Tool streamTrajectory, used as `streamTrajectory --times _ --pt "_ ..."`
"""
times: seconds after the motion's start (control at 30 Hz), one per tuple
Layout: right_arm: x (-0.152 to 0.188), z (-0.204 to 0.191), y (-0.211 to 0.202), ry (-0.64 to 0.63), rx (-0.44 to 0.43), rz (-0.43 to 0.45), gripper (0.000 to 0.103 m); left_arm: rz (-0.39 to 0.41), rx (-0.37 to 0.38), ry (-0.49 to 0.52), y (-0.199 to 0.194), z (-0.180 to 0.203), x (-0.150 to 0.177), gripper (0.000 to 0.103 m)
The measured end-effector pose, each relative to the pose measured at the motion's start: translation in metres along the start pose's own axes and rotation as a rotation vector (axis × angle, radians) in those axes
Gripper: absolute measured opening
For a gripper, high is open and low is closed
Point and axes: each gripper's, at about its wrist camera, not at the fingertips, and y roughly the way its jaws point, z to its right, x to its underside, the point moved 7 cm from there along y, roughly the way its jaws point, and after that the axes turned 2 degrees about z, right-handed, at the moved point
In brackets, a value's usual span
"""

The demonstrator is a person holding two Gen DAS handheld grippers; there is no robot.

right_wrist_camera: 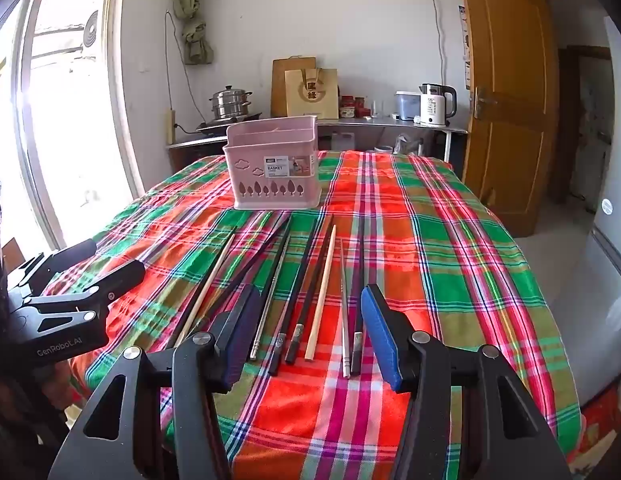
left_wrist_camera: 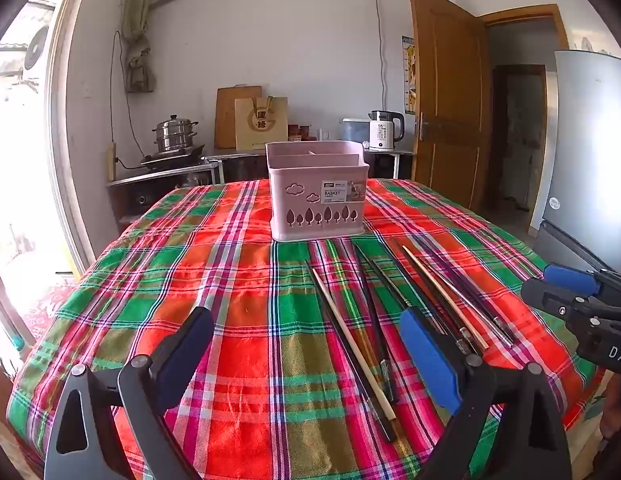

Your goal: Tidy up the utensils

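Your left claw [left_wrist_camera: 306, 344] is spread wide, nothing between its blue pads, hovering over the plaid bench [left_wrist_camera: 238, 280] just left of the chopsticks. Your right claw [right_wrist_camera: 306, 332] is also spread, pads apart, empty, held above the near ends of the chopsticks [right_wrist_camera: 310, 288]. Neither claw is touching anything.

Chopsticks lie loose on the bench in front of you, fanned out, tips pointing toward the pink basket [right_wrist_camera: 272, 162]. Mix of black ones, pale wooden ones [right_wrist_camera: 320, 296] and thin metal ones [right_wrist_camera: 344, 312]. Some overlap or touch each other; exact count is hard to tell. In the left wrist view the same spread sits right of centre, one wooden chopstick [left_wrist_camera: 352, 344] lying across a black one.

The basket stands upright on the bench beyond the chopsticks, near but apart from their tips. It has cloud and tree cutouts, a label reading BASKET, and inner dividers. Its inside is not visible from here.

In the left wrist view your right claw shows at the right edge [left_wrist_camera: 570, 280]; in the right wrist view your left claw shows at the left edge [right_wrist_camera: 90, 272].

Behind the bench: a counter with a steel steamer pot [right_wrist_camera: 230, 102], a brown paper bag [right_wrist_camera: 311, 92], a white kettle [right_wrist_camera: 434, 106], and an open wooden door [right_wrist_camera: 506, 92].
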Motion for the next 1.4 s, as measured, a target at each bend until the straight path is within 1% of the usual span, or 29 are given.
streamTrajectory --times 0.03,0.27,0.3,0.5,1.4 --pt "-0.0001 -0.0003 -0.0003 0.0 -0.001 -0.001 0.054 -0.011 0.006 -0.01 0.0007 -0.0005 0.0006 0.095" --pt "-0.0018 0.0006 -0.0042 -0.001 -0.002 -0.002 0.054 -0.008 0.011 -0.002 0.0011 -0.0063 -0.0002 0.095" --pt "-0.0048 -0.0073 -0.0071 -0.017 0.011 0.003 0.054 -0.006 0.0 -0.001 0.0028 0.0005 0.0018 0.095" --pt "-0.0053 -0.0046 -0.007 -0.017 0.011 0.005 0.054 -0.001 -0.004 0.003 -0.002 0.0006 -0.0002 0.095" --pt "-0.0049 -0.0038 -0.0082 -0.02 0.012 0.008 0.054 -0.005 -0.001 -0.005 -0.0018 -0.0034 -0.0006 0.095"
